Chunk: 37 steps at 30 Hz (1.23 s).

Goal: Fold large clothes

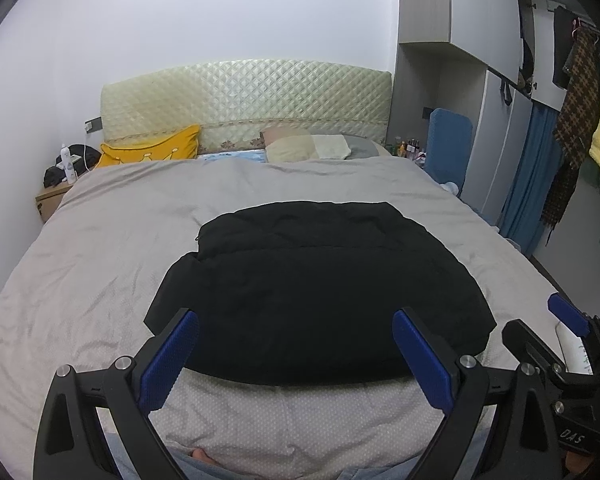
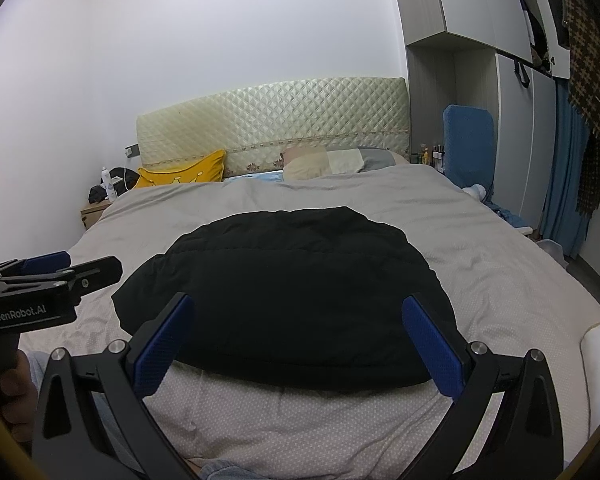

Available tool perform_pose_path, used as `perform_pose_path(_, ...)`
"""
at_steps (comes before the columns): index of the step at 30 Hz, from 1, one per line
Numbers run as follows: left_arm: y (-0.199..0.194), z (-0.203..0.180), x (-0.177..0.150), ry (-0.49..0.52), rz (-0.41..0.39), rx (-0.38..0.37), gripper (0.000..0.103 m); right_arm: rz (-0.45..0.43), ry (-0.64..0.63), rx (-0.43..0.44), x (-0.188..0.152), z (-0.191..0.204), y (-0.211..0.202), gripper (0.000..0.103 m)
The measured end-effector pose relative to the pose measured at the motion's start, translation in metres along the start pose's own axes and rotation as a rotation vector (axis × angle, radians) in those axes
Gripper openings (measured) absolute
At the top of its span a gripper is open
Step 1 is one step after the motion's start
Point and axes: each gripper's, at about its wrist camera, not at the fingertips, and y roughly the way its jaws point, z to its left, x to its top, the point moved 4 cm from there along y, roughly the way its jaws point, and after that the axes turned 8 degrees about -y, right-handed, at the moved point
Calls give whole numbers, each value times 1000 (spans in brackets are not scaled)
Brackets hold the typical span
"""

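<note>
A black padded garment (image 1: 316, 288) lies folded into a compact bundle on the grey bed cover (image 1: 100, 248), near the foot of the bed. It also shows in the right wrist view (image 2: 284, 292). My left gripper (image 1: 296, 332) is open and empty, held above the bundle's near edge. My right gripper (image 2: 298, 320) is open and empty too, above the same near edge. The right gripper shows at the right edge of the left wrist view (image 1: 540, 332); the left gripper shows at the left edge of the right wrist view (image 2: 72, 266).
A quilted headboard (image 1: 244, 100), a yellow cushion (image 1: 152, 148) and pillows (image 1: 308, 146) lie at the far end. A nightstand (image 1: 52, 196) stands far left. A wardrobe with hanging clothes (image 1: 580, 120) lines the right. A white roll (image 2: 598, 368) lies on the bed's near right corner.
</note>
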Motion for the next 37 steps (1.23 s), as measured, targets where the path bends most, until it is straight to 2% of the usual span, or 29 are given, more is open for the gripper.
perform_pose_path(13, 0, 1, 0, -8, 3, -1, 98, 8, -2, -18, -1, 0, 2, 103)
perform_pose_path(27, 0, 6, 0, -21, -4, 35, 98, 9, 1, -37, -1, -3, 4, 103)
perform_pose_path(37, -4, 7, 0, -20, -11, 24, 98, -2, -1, -41, -1, -4, 2, 103)
